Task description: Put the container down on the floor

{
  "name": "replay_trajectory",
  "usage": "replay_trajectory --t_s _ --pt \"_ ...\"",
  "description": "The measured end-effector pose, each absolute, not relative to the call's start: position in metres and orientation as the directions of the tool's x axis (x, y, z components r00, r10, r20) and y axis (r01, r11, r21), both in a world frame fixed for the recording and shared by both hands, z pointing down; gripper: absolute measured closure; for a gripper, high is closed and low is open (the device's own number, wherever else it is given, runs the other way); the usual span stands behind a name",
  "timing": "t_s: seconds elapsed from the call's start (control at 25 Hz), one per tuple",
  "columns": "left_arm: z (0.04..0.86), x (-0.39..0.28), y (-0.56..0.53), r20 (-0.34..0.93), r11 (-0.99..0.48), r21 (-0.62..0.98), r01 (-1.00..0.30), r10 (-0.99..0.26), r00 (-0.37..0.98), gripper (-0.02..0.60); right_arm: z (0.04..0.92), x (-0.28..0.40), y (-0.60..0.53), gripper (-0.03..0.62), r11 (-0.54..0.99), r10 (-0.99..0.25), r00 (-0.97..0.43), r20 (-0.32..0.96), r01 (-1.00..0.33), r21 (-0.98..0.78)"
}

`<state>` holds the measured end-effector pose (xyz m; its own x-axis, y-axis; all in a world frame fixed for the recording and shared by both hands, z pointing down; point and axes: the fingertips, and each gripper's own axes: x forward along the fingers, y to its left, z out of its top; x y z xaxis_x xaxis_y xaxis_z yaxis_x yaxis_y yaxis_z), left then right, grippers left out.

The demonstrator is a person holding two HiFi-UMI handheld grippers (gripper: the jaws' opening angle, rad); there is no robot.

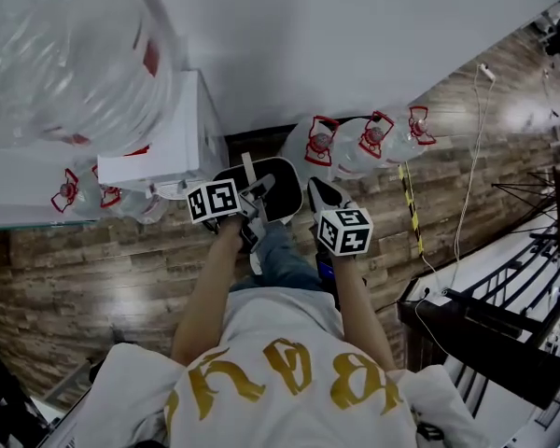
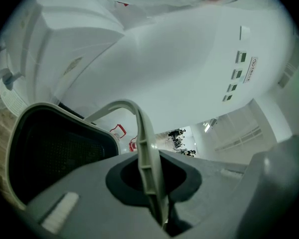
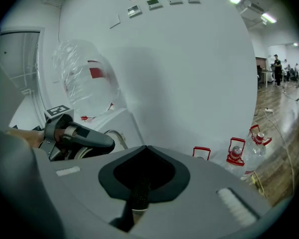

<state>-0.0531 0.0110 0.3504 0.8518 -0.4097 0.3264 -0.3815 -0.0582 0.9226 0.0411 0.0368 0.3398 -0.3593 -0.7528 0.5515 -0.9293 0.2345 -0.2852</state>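
Observation:
A black mesh container [image 1: 273, 187] with a pale grey rim and bail handle hangs in front of the person's legs, above the wooden floor [image 1: 93, 259]. My left gripper [image 1: 247, 215] is shut on the handle [image 2: 145, 148], which runs up between its jaws, with the container's dark inside [image 2: 55, 156] to the left. My right gripper [image 1: 325, 203] holds the other side. In the right gripper view my right gripper [image 3: 138, 195] is shut on a strip of the container's dark mesh wall [image 3: 137, 198] with its pale rim. The left gripper [image 3: 72, 136] shows there too.
A white water dispenser [image 1: 173, 143] with a big clear jug [image 1: 65, 54] stands at the left by the wall. Several clear bottles with red handles [image 1: 366, 140] line the wall. Black-yellow tape [image 1: 411, 203], a white cable [image 1: 467, 203] and a dark rack [image 1: 513, 297] are to the right.

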Motion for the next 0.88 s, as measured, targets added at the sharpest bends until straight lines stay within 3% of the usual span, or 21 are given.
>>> replay_trajectory --t_s 0.6,0.88 --pt "0.395 -0.041 -0.024 0.370 -0.026 0.911 -0.412 -0.393 0.842 0.561 0.381 0.050 -0.012 0.566 0.228 -0.706 -0.378 0.599 -0.922 -0.313" --pt "0.421 -0.044 -0.041 0.392 0.009 0.906 -0.424 -0.401 0.828 0.563 0.395 0.041 -0.025 0.566 0.295 -0.670 -0.434 0.602 -0.900 -0.320"
